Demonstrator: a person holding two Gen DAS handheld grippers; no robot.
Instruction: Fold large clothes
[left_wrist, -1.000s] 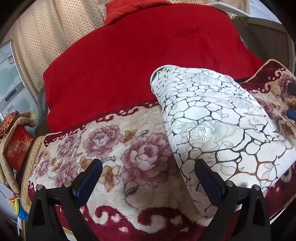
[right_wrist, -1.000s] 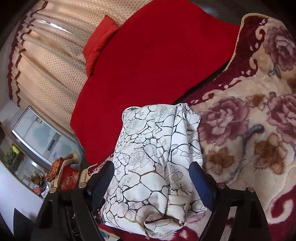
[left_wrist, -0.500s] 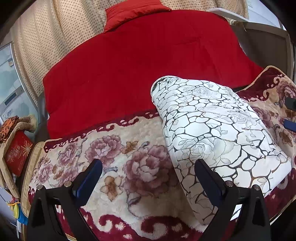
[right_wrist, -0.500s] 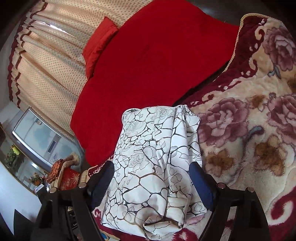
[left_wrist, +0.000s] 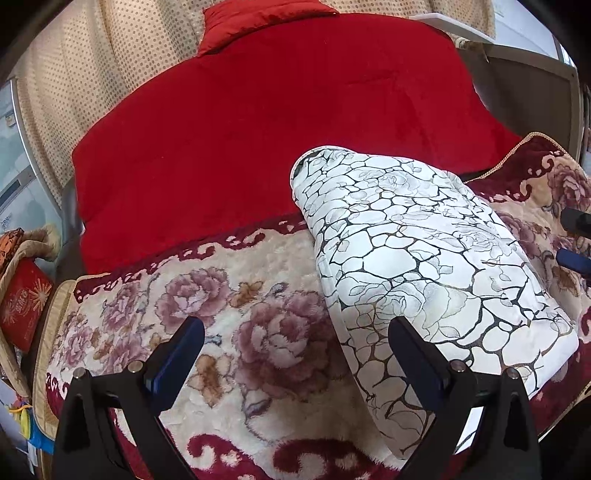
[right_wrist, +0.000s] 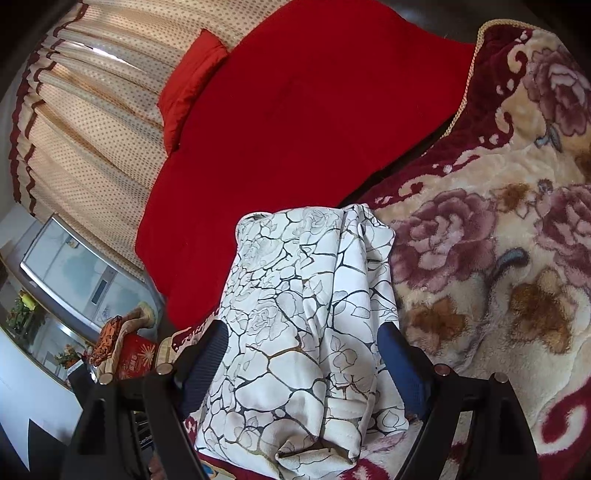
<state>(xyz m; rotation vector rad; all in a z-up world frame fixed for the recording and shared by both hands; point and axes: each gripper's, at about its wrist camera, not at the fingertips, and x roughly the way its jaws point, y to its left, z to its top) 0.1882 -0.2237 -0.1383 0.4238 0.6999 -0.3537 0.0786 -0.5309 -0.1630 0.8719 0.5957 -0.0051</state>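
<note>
A white garment with a black and gold crackle pattern (left_wrist: 417, 258) lies folded into a thick oblong on the floral plush blanket (left_wrist: 236, 314). My left gripper (left_wrist: 295, 343) is open and empty, above the blanket just left of the garment's near end. In the right wrist view the same garment (right_wrist: 295, 332) lies lengthways between the fingers of my right gripper (right_wrist: 301, 343), which is open and holds nothing. The right gripper's tips also show at the right edge of the left wrist view (left_wrist: 574, 240).
A red quilt (left_wrist: 280, 122) covers the bed behind the floral blanket, with a red pillow (right_wrist: 190, 81) against dotted beige curtains (right_wrist: 85, 122). A basket with a red box (left_wrist: 22, 295) stands at the left beside the bed. A glass cabinet (right_wrist: 70, 273) is further left.
Both grippers have drawn back and up a little from the folded garment. The garment has not moved, and both stay open.
</note>
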